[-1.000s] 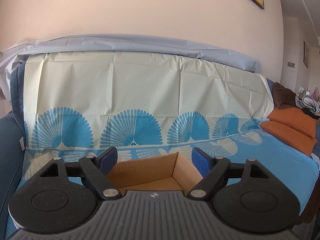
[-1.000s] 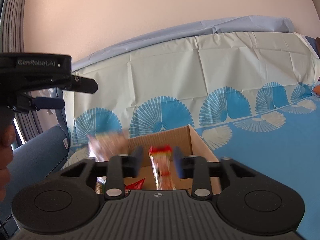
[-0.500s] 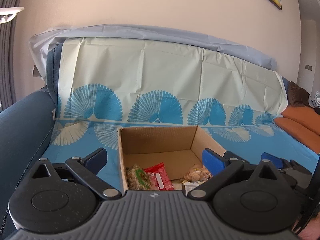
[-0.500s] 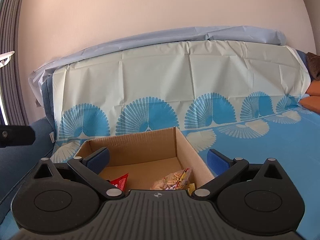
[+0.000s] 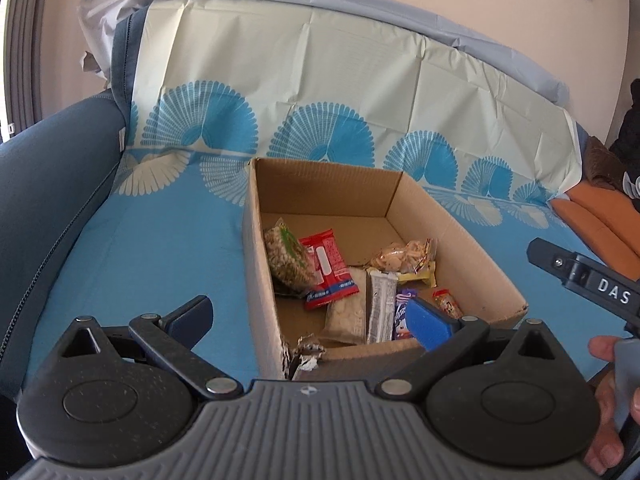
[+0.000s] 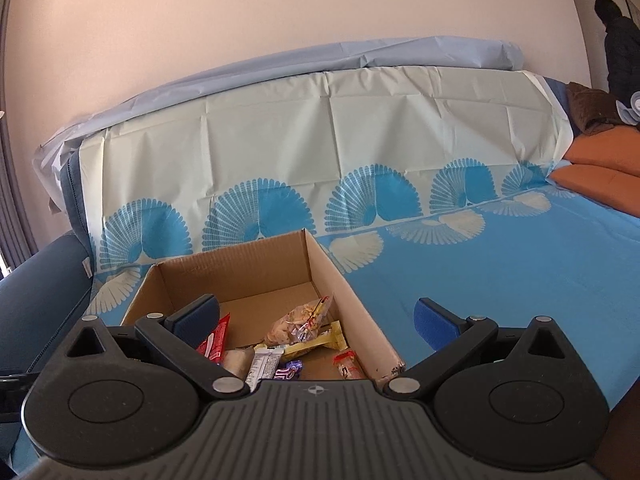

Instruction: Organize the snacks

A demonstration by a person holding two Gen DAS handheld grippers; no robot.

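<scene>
An open cardboard box (image 5: 452, 232) (image 6: 344, 284) sits on a sofa covered with a blue fan-patterned sheet. Inside lie several snack packets: a green-labelled rice cake pack (image 5: 288, 254), a red wrapper (image 5: 330, 268) (image 6: 216, 340), a clear bag of crackers (image 5: 402, 256) (image 6: 298, 320), a silver bar (image 5: 380, 304) (image 6: 262, 366) and a small red packet (image 5: 448, 302) (image 6: 348, 364). My left gripper (image 5: 310, 320) hangs open above the box's near left corner, nothing between its fingers. My right gripper (image 6: 318, 318) is open over the box's near right side, also empty.
The dark blue sofa arm (image 5: 48, 184) rises at the left. Orange cushions (image 6: 600, 160) lie at the far right end. The right tool's black body and the hand holding it (image 5: 604, 360) show at the left view's right edge. The box's near corner is torn (image 5: 304, 354).
The right gripper opened and let go of a red-topped snack, which now lies in the box. The left gripper opened wider, sank and tilted down, bringing the box's contents into view.
</scene>
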